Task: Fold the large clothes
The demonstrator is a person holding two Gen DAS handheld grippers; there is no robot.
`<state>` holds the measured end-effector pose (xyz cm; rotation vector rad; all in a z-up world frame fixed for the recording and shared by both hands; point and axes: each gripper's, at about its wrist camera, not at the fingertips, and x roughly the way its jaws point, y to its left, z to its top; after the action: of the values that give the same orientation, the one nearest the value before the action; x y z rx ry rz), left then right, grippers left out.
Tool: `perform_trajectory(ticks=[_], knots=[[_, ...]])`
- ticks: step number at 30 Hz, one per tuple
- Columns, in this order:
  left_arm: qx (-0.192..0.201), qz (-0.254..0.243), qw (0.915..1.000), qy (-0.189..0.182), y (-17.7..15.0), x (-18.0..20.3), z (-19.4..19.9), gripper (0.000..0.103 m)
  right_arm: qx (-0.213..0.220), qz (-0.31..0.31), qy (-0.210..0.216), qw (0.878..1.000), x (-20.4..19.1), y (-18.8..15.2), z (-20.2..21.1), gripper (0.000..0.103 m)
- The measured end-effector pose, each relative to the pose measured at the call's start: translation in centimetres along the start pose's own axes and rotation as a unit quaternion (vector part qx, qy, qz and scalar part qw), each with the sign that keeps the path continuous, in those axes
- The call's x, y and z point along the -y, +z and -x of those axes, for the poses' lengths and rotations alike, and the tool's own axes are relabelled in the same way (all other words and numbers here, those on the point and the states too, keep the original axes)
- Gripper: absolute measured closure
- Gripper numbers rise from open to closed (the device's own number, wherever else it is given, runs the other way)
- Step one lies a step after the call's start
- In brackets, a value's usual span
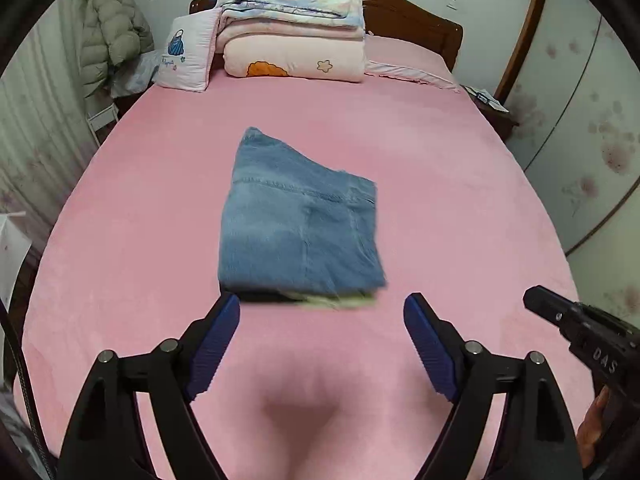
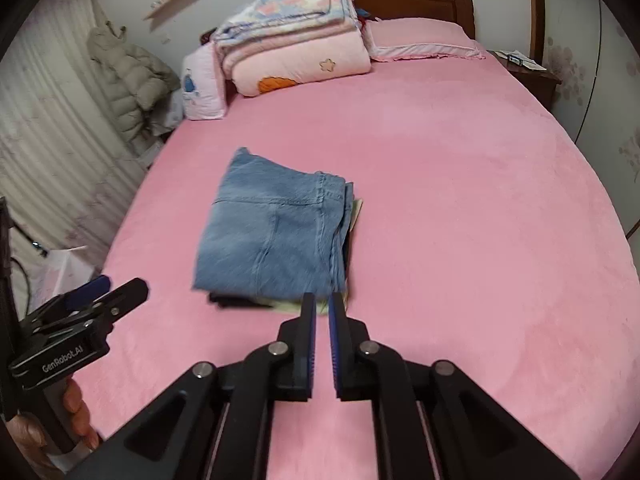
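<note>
Jeans [image 1: 298, 224] folded in compact stack, centre of pink bed [image 1: 440, 152], dark item apparently underneath. Left gripper [image 1: 322, 312] spread, holding nothing; right gripper [image 2: 322, 312] nearly pressed together, holding nothing. Risk: loose near edge could slump if bed is jolted.

1. One folded pair of jeans [image 1: 298, 224], just ahead of the tools.
2. One bed [image 1: 440, 152], under everything.
3. Two tools: the left tool [image 1: 322, 312] and the right tool [image 2: 322, 312].
4. One stack of folded quilts [image 1: 294, 28], far ahead.
5. Two pillows: a small pillow [image 1: 186, 56] and a flat pillow [image 2: 420, 38].
6. One padded coat [image 1: 110, 28], far ahead to the left.
</note>
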<state>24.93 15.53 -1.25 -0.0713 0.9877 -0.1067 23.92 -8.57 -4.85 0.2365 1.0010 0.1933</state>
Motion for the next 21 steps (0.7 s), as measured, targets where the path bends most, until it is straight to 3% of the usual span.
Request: perform_trajectory(ticks=[4,13,21], knots=[[-0.01,-0.01,0.9995,-0.027,-3.2,3.4,4.8,0.018,-0.006,0.015,0.004,1.0,0.5,-3.3,5.5,0.096],[0.004,0.007,0.9995,-0.032,-10.3,10.3,13.7,0.018,-0.012,0.034,0.013,0.999,3.1,-9.9,14.8,0.096],[0.034,-0.007,0.9993,0.01,-16.7,15.2,17.7,0.018,0.004,0.04,-0.011,0.999,5.6,-15.7,19.4,0.096]])
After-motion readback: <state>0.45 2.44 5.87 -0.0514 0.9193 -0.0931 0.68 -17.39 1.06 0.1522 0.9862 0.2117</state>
